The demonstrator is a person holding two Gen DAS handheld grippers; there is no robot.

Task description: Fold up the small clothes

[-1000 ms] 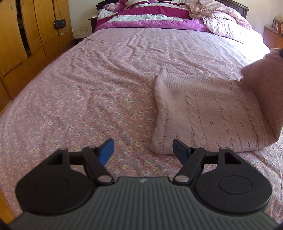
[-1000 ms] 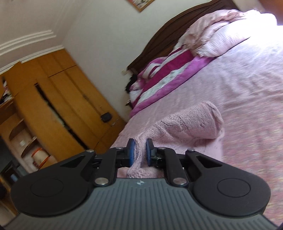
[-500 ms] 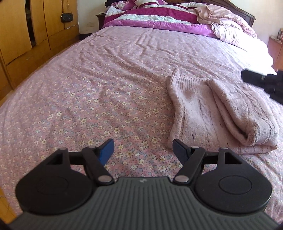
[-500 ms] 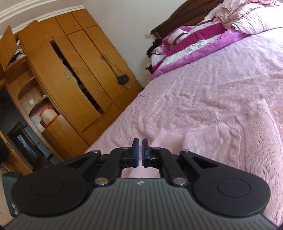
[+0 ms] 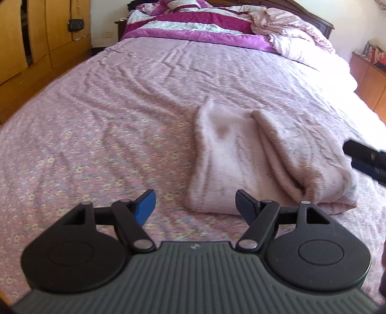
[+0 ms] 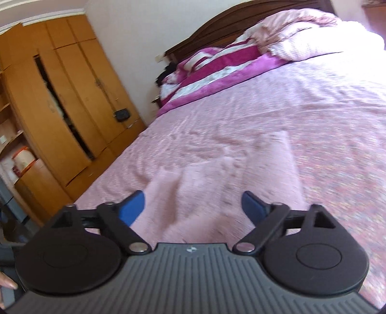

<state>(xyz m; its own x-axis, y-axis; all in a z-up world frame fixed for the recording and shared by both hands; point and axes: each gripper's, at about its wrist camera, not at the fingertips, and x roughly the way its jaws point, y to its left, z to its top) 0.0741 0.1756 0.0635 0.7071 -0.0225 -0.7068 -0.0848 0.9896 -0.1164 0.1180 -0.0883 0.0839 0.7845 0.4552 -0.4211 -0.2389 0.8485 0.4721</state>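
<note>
Now a folded pink sweater (image 5: 260,159) lies on the bed (image 5: 101,125), both tools empty.
Soft, cable-knit and doubled into a thick pad, it sits just ahead of the left tool (image 5: 195,202), whose jaws gape partway, tilted down. The right tool (image 6: 193,205) hovers low over the knit; its jaws have just been opening wide, nothing between them. Floral pink sheet, striped magenta quilt (image 5: 193,21), wooden wardrobe (image 6: 62,113).
</note>
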